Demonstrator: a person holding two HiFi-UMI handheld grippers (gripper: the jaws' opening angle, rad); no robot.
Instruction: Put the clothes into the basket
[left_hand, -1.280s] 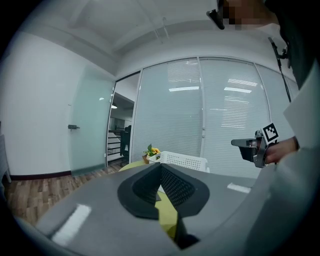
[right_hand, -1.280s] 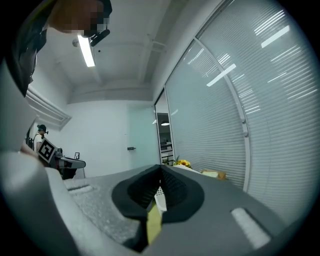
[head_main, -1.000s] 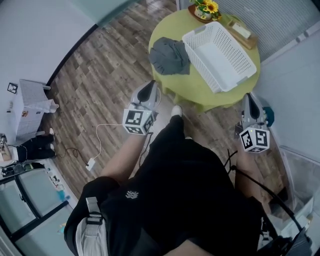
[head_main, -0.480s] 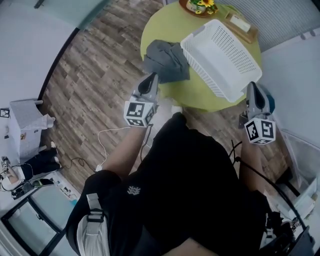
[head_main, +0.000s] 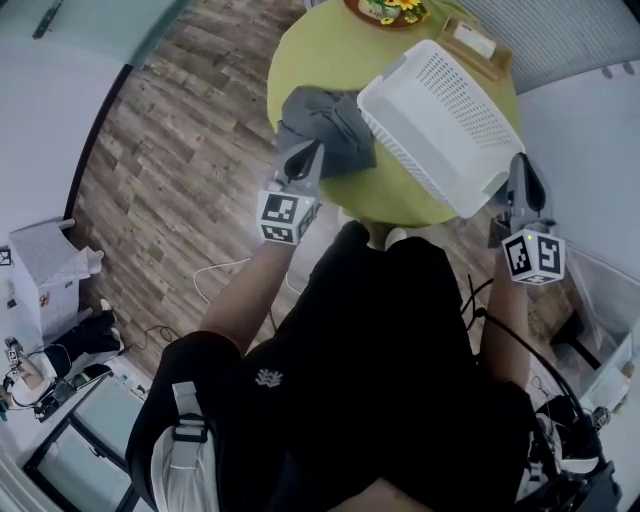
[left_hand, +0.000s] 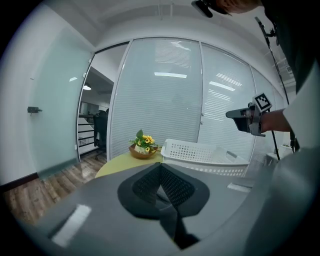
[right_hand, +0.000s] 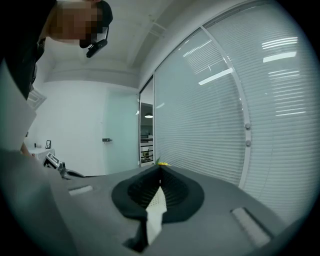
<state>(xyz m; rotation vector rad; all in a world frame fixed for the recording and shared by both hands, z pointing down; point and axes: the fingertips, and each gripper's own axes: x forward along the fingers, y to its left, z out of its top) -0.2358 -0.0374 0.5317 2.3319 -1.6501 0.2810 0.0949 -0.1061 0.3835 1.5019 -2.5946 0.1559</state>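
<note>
Steps brought both shut, empty grippers closer: grey clothes (head_main: 330, 125) now lie just ahead of the left gripper (head_main: 313, 152), white basket (head_main: 440, 100) beside the right gripper (head_main: 520, 167). Grabbing comes next.

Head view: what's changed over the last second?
Both grippers have come forward to the table. The left gripper now points at the near edge of the grey clothes, and the right gripper is by the basket. Nothing grasped. Clothes, empty basket and shut jaws unchanged.
</note>
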